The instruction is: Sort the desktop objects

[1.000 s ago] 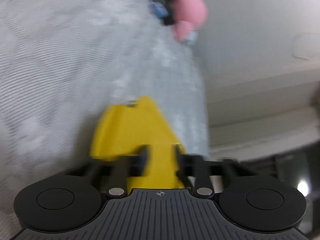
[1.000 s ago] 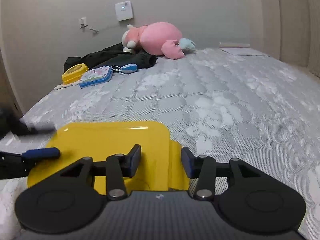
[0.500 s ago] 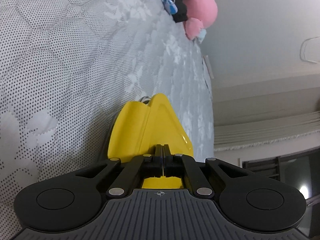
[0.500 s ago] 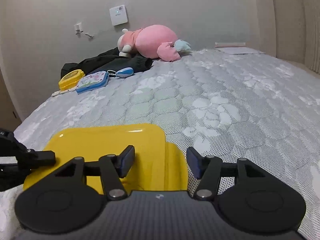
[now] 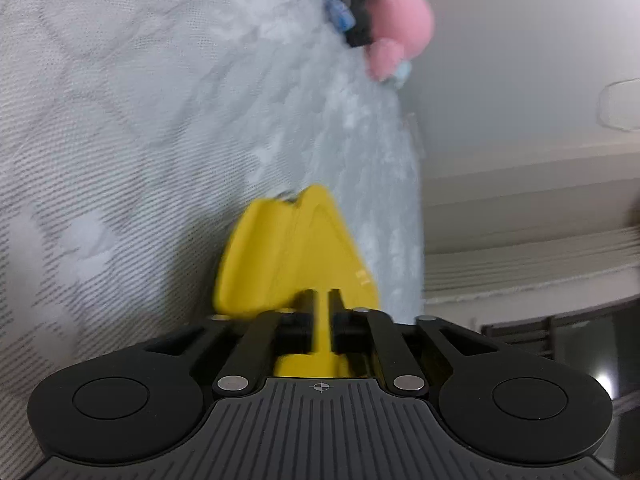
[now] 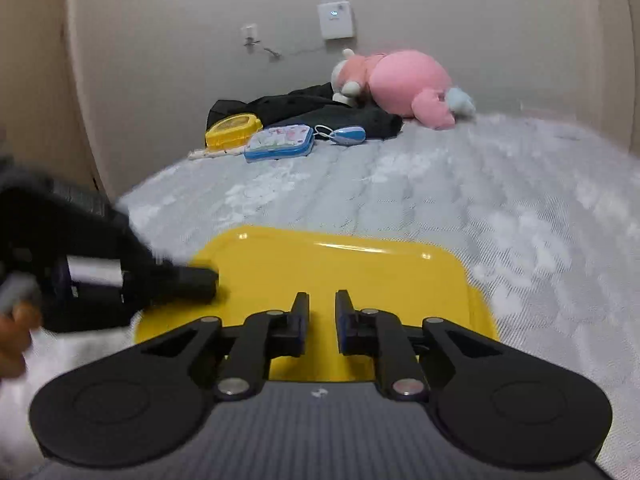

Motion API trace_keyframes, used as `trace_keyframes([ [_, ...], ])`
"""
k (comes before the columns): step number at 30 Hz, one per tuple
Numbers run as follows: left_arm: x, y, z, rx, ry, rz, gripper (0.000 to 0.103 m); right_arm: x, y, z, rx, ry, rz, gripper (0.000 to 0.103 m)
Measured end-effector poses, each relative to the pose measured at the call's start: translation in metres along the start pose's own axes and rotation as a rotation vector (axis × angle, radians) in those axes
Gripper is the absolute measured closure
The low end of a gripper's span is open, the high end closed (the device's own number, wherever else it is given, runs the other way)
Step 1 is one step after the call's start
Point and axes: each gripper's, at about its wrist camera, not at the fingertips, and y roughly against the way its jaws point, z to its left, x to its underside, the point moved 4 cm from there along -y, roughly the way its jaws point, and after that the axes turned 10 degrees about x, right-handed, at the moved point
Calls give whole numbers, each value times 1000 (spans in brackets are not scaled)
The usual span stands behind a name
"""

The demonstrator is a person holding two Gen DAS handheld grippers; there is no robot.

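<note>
A yellow plastic tray (image 6: 340, 272) lies on the grey quilted mattress (image 6: 500, 200), close in front of me. My left gripper (image 5: 322, 308) is shut on a thin edge of the yellow tray (image 5: 288, 248), with a yellow strip showing between its fingers. In the right wrist view the left gripper (image 6: 200, 282) meets the tray's left edge, and a hand (image 6: 12, 340) holds it. My right gripper (image 6: 321, 312) hovers over the tray's near side. Its jaws stand a narrow gap apart, with only the tray surface showing between them.
At the far end by the wall lie a pink plush toy (image 6: 404, 80), a black garment (image 6: 312, 108), a small yellow box (image 6: 232, 130), a blue tin (image 6: 280, 142) and a small blue object (image 6: 348, 135). The pink plush toy (image 5: 400, 20) also shows in the left wrist view.
My left gripper closed from open onto the tray's edge. My right gripper's jaws narrowed from wide to a small gap. The view swung left, bringing the left gripper further into the right wrist view.
</note>
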Motion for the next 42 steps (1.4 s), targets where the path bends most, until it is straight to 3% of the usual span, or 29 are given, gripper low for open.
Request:
trace_keyframes([
  [1,-2,2,-4,21,-19,-18,69,-2,1,3,-8,-12,-2,86],
  [2,-4,4,-8,43,-37,-36,62,-5,0,7,-32,-32,-3,87],
  [7,-11,8,-7,45,-37,-69,62,-15,-6,44,-81,19,-51,93],
  [10,-15,10,-4,35,-27,-82,62,-12,-15,63,-119,62,-13,93],
  [14,-17,14,-1,27,-16,-87,56,3,-6,69,-50,215,-75,93],
  [24,-8,18,-6,23,-61,-93,52,4,-3,62,-31,187,-47,93],
  [27,-1,31,-12,1,-90,-134,45,-3,4,47,-40,113,18,92],
  [30,11,46,-23,-37,-141,-170,40,-3,23,28,-24,65,52,83],
  [34,38,58,-39,-94,-216,-168,25,3,64,-2,3,-12,68,56],
  [38,82,63,-48,-164,-286,-110,10,20,92,-22,38,-96,117,49],
  [42,123,56,-51,-303,-379,-52,8,44,103,-31,63,-213,237,37],
])
